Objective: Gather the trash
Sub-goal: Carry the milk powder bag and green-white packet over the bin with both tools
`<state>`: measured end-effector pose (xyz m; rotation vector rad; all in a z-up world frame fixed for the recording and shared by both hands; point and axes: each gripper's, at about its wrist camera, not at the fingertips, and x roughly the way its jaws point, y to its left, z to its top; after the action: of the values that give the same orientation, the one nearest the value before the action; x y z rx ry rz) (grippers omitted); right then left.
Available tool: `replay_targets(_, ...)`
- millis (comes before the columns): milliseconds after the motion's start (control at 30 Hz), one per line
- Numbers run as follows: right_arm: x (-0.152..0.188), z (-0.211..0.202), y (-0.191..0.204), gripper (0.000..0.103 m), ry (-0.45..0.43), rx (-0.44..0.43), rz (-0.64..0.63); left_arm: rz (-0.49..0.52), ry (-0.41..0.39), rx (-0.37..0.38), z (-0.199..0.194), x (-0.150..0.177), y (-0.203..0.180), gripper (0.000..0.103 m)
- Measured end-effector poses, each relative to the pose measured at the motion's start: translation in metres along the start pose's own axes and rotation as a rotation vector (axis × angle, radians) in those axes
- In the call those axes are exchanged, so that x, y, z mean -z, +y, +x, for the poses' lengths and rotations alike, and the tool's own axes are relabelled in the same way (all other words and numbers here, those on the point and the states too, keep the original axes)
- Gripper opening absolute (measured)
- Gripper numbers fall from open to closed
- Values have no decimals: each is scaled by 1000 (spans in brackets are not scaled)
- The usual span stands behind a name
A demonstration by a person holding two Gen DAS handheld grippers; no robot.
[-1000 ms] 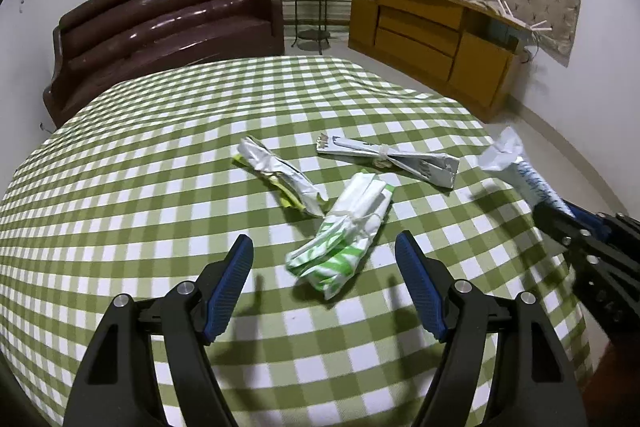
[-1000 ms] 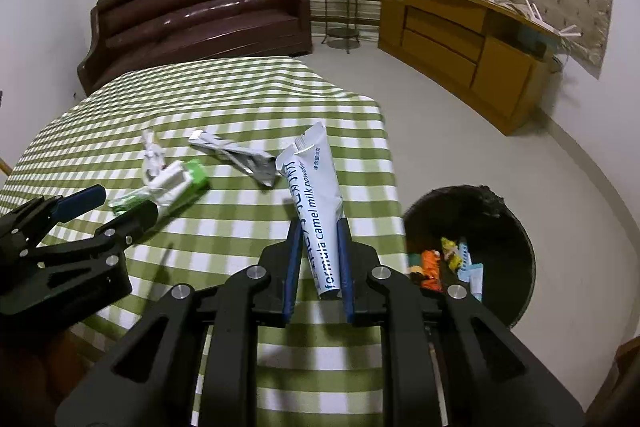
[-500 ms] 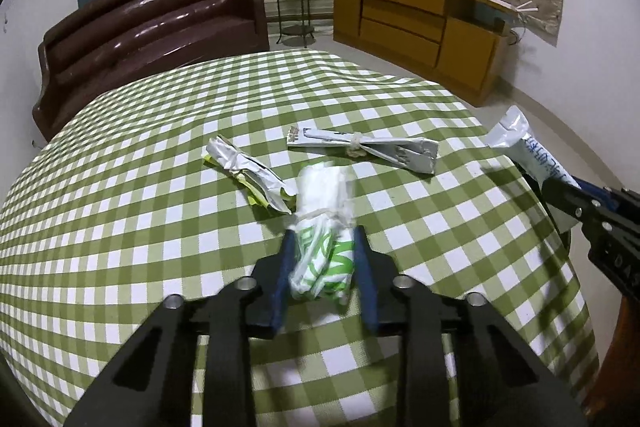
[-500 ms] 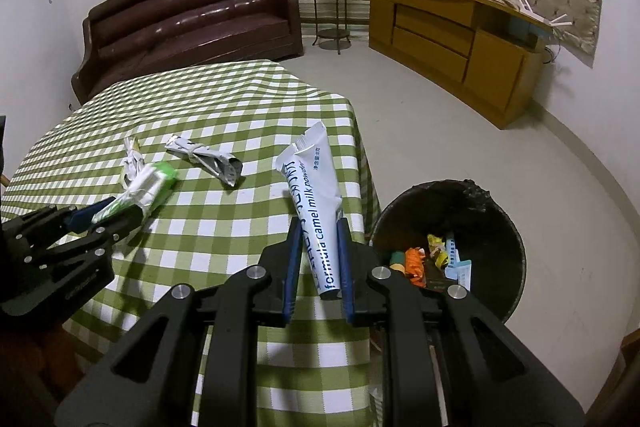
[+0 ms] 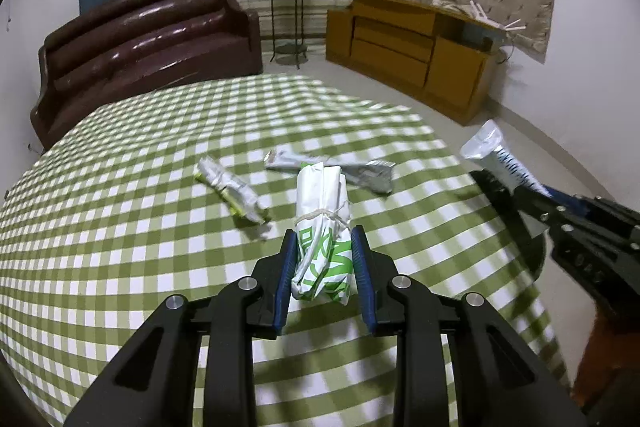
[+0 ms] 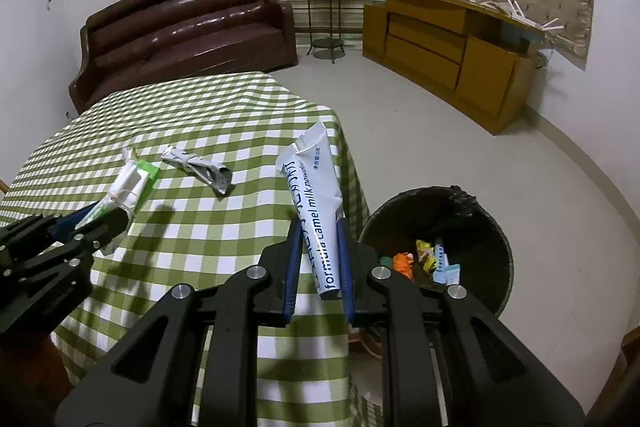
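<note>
Meanwhile left jaws clamp a crinkly tied wrapper bundle [image 5: 323, 227], right jaws a glossy sachet [image 6: 320, 199].

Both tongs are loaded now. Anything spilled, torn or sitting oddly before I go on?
Nothing stands out. The left tongs grip the green-and-white wrapper, the right tongs grip the camel milk powder sachet, both clear of the table. Two crumpled wrappers lie on the cloth; the bin stands upright.

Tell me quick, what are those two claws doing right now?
Left gripper: closed on the green-and-white wrapper.
Right gripper: closed on the camel milk powder sachet.
</note>
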<state>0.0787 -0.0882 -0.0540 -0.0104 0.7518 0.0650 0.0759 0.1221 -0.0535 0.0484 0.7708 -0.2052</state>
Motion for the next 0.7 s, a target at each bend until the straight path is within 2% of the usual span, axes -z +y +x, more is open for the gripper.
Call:
replay_targets(267,-2,-12,-30,17,-27,55,35,45,-52,59,-9,-15,-41,29)
replay_targets(700,2,-12,-91,17,-40,146,123,132,-73,129,18,-39,-122,29)
